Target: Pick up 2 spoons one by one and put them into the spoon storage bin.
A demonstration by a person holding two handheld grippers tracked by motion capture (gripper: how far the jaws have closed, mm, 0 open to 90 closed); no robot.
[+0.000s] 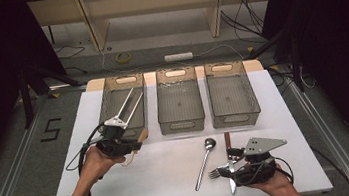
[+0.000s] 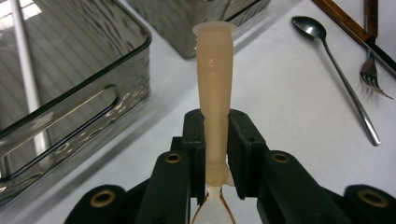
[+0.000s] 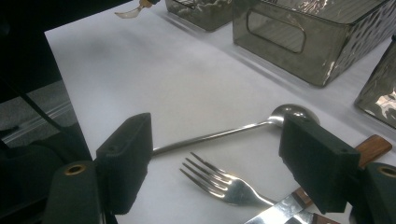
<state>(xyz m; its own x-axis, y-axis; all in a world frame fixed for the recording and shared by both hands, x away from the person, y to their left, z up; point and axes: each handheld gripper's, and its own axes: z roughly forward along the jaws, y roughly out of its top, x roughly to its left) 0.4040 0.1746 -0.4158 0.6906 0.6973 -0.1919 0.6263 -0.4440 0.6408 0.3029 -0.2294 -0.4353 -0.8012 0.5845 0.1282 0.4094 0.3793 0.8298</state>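
From the high view, my left gripper [image 1: 135, 142] sits at the near end of the left bin [image 1: 107, 103], clamped on a pale beige utensil handle [image 1: 141, 137] that pokes out toward the middle bin [image 1: 181, 122]. A pair of metal tongs [image 1: 128, 105] lies inside the left bin. My right gripper [image 1: 231, 164] rests low on the white table [image 1: 160, 165] at the near right, over a fork [image 1: 215, 173] and a knife [image 1: 230, 159], with a long spoon [image 1: 204, 160] lying just to their left. The right bin [image 1: 233, 116] stands beyond them.

In the left gripper view, my jaws are drawn in narrow and press on both sides of the beige handle [image 2: 213, 84], which rises straight up between them, its flared end near the corner of the middle bin [image 2: 205, 18]. The left bin [image 2: 84, 98] is at the left; the spoon [image 2: 338, 74] and fork [image 2: 373, 77] lie well off to the right.

In the right gripper view, my jaws stand wide apart with nothing pinched. The fork [image 3: 224, 184] lies on the table between them, tines pointing away, the spoon [image 3: 224, 133] runs across just beyond it, and the knife [image 3: 289, 205] with its wooden handle sits by the right jaw
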